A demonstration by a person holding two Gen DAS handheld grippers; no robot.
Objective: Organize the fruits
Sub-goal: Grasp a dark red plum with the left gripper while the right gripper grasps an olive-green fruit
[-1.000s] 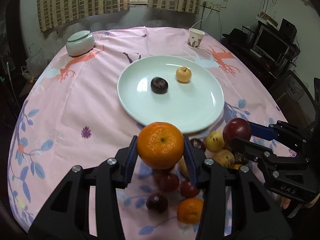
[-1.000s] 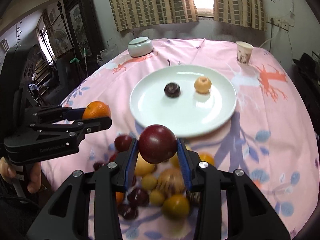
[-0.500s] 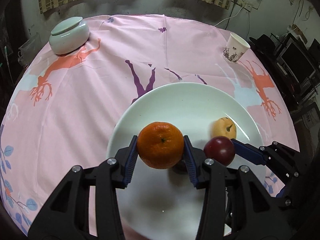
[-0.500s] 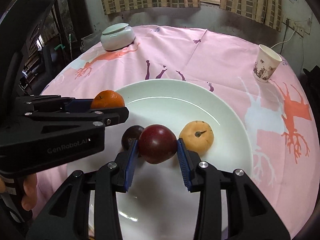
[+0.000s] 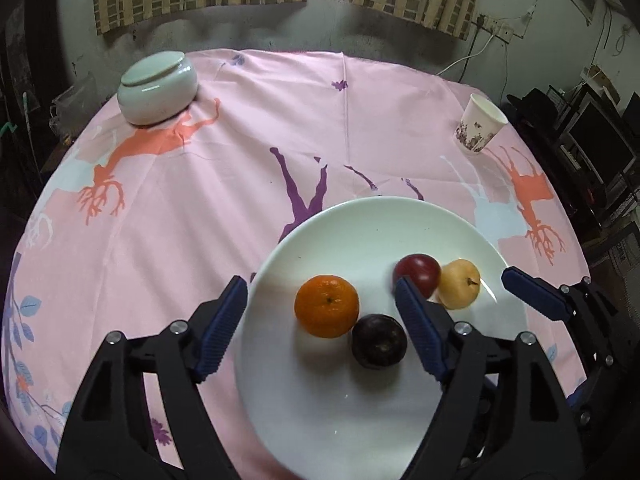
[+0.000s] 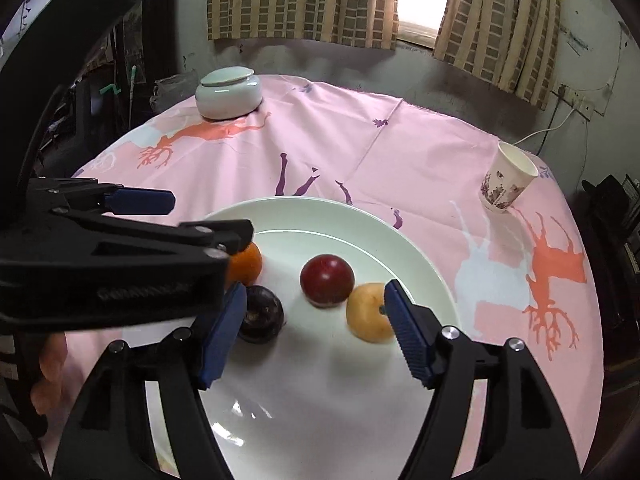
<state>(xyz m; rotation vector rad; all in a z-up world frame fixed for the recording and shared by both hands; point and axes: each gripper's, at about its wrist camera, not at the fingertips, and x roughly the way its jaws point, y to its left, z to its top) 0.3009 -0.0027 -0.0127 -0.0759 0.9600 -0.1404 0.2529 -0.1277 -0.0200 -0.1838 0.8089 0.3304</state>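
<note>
A white plate (image 5: 352,412) (image 6: 320,400) lies on the pink tablecloth and holds an orange (image 5: 327,306) (image 6: 246,265), a red plum (image 5: 417,274) (image 6: 327,280), a dark purple fruit (image 5: 379,341) (image 6: 262,314) and a small yellow fruit (image 5: 459,284) (image 6: 368,312). My left gripper (image 5: 320,328) is open over the plate, its fingers either side of the orange and apart from it. My right gripper (image 6: 312,332) is open and empty just behind the red plum; it also shows in the left wrist view (image 5: 532,294).
A pale green lidded bowl (image 5: 158,87) (image 6: 229,94) stands at the far left of the round table. A paper cup (image 5: 478,124) (image 6: 506,182) stands at the far right. Dark furniture and monitors (image 5: 596,136) lie beyond the table's right edge.
Both grippers have opened. The orange and the red plum, held half a second ago, now rest on the plate. One second ago both grippers were still over the fruit pile.
</note>
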